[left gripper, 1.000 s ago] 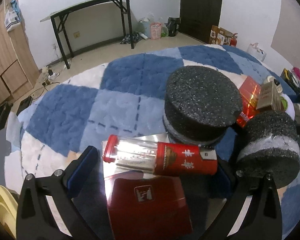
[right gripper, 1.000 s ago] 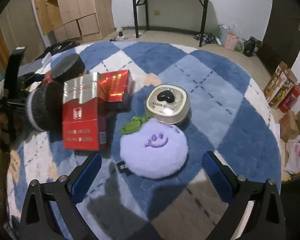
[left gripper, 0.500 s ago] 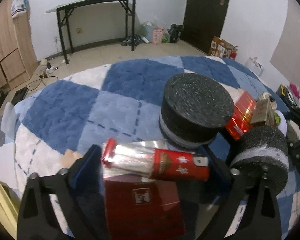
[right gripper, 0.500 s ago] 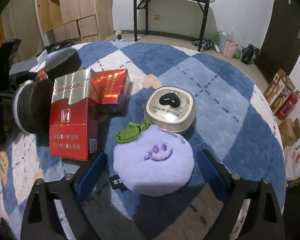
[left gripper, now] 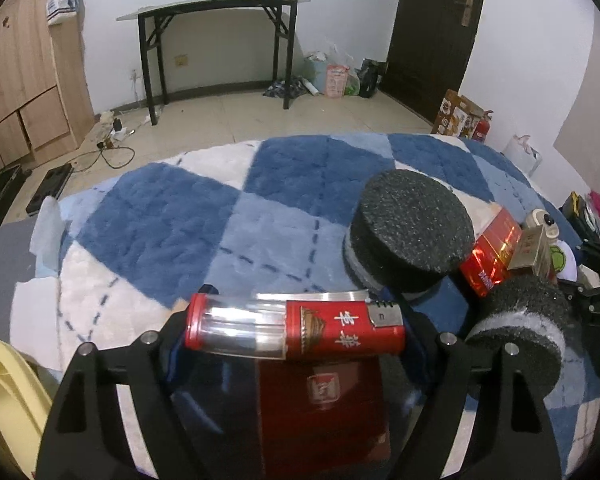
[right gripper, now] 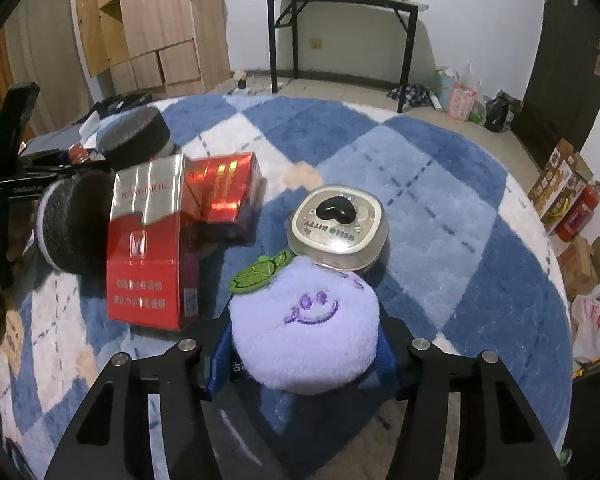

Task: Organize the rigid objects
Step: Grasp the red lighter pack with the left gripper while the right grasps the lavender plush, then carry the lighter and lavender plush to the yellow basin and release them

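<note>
My left gripper (left gripper: 296, 332) is shut on a red lighter (left gripper: 296, 332), held crosswise just above a dark red cigarette box (left gripper: 324, 408). Two black foam cylinders (left gripper: 412, 228) (left gripper: 520, 332) stand to the right of it. My right gripper (right gripper: 304, 340) is closed around a purple plush blueberry (right gripper: 306, 340) on the rug. Just behind the plush sits a round silver Hello Kitty tin (right gripper: 338, 226). A red and silver cigarette box (right gripper: 146, 240) and a shiny red box (right gripper: 220, 188) stand to its left.
Everything lies on a round blue and white checkered rug (right gripper: 440, 208). My left gripper and the foam cylinders (right gripper: 74, 224) show at the left edge of the right wrist view. A black table (left gripper: 216, 40) stands by the far wall. A yellow item (left gripper: 4, 400) is at the lower left.
My left gripper has closed on the lighter and lifted it slightly. My right gripper has moved forward over the purple plush and closed on it.
</note>
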Motion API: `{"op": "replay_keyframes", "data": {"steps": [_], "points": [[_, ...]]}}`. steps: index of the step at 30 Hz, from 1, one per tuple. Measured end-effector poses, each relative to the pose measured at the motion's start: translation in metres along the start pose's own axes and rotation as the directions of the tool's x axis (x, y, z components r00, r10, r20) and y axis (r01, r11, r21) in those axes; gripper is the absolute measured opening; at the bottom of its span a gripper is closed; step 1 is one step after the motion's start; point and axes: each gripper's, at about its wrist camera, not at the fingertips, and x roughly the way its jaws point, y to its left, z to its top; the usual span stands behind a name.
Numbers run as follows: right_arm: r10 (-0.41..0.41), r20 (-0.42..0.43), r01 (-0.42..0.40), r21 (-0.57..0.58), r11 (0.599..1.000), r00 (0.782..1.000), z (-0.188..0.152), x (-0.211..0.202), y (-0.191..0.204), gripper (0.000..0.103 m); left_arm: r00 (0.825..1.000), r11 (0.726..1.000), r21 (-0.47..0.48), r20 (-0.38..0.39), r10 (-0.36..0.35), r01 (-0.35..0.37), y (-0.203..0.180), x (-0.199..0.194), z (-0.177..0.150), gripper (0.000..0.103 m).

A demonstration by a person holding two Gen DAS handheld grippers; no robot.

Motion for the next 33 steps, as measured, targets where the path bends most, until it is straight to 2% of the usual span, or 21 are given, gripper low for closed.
{"op": "replay_keyframes", "data": {"steps": [4, 11, 16, 19, 22, 25, 27, 29, 33], "points": [[-0.004, 0.007, 0.004, -0.006, 1.0, 1.0, 0.0, -0.007, -0.001, 0.056, 0.999, 0.999, -0.024, 0.01, 0.031, -0.031, 0.008, -0.009, 0.003, 0.082], [-0.022, 0.024, 0.022, -0.009, 1.0, 0.999, 0.004, -0.029, -0.004, 0.056, 0.995, 0.998, -0.047, 0.088, 0.046, -0.042, 0.013, -0.045, 0.012, 0.082], [0.041, 0.154, -0.046, 0.03, 0.999, 0.987, 0.012, -0.065, -0.003, 0.056, 0.986, 0.993, -0.053, 0.126, 0.109, -0.103, 0.021, -0.069, 0.016, 0.082], [0.084, 0.22, -0.087, 0.002, 0.996, 0.972, 0.018, -0.086, 0.013, 0.056, 0.969, 0.977, -0.065, 0.131, 0.21, -0.203, 0.04, -0.095, 0.013, 0.082], [0.154, 0.265, -0.138, -0.079, 0.987, 0.952, 0.029, -0.1, 0.053, 0.056, 0.943, 0.947, -0.145, 0.131, 0.307, -0.288, 0.076, -0.129, 0.005, 0.082], [0.203, 0.256, -0.159, -0.183, 0.97, 0.945, 0.037, -0.099, 0.102, 0.056, 0.906, 0.894, -0.226, 0.089, 0.414, -0.387, 0.11, -0.156, -0.01, 0.082], [0.263, 0.227, -0.201, -0.262, 0.944, 0.938, 0.046, -0.094, 0.144, 0.056, 0.892, 0.872, -0.241, 0.048, 0.449, -0.426, 0.13, -0.171, -0.024, 0.082], [0.353, 0.181, -0.272, -0.359, 0.893, 0.918, 0.059, -0.087, 0.188, 0.056, 0.892, 0.866, -0.262, 0.037, 0.45, -0.426, 0.145, -0.185, -0.038, 0.082], [0.437, 0.069, -0.328, -0.559, 0.762, 0.897, 0.09, -0.062, 0.281, 0.056, 0.867, 0.801, -0.397, 0.025, 0.498, -0.448, 0.181, -0.213, -0.061, 0.082]]}}
